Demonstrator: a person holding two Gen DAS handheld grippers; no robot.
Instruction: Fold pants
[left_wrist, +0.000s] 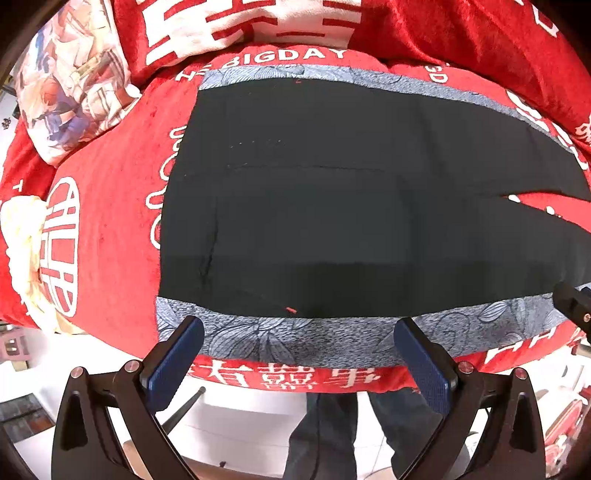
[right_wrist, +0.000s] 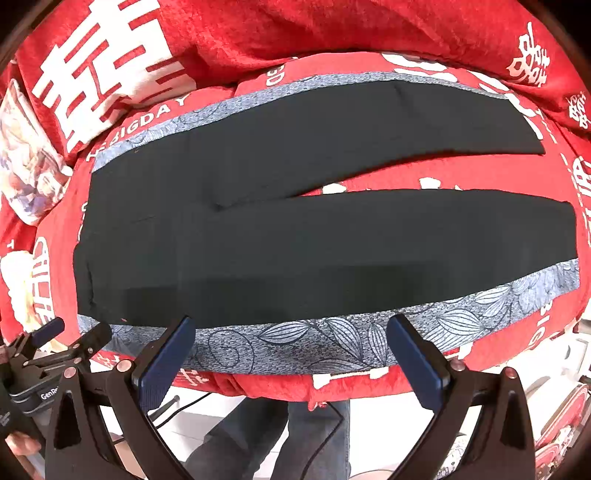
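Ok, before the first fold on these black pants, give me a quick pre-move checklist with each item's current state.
1. Pants laid flat on the red blanket: ok.
2. Legs apart, not overlapping: ok.
3. Left gripper open, nothing between the fingers: ok.
4. Right gripper open, nothing held: ok.
5. Both grippers over the near patterned side stripe: ok.
6. Fingers touching the fabric: cannot tell.

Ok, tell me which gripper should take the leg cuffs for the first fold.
Probably the right gripper: its view takes in both cuffs of the black pants. The left gripper, also open, hangs nearer the waistband end, where no cuffs show.
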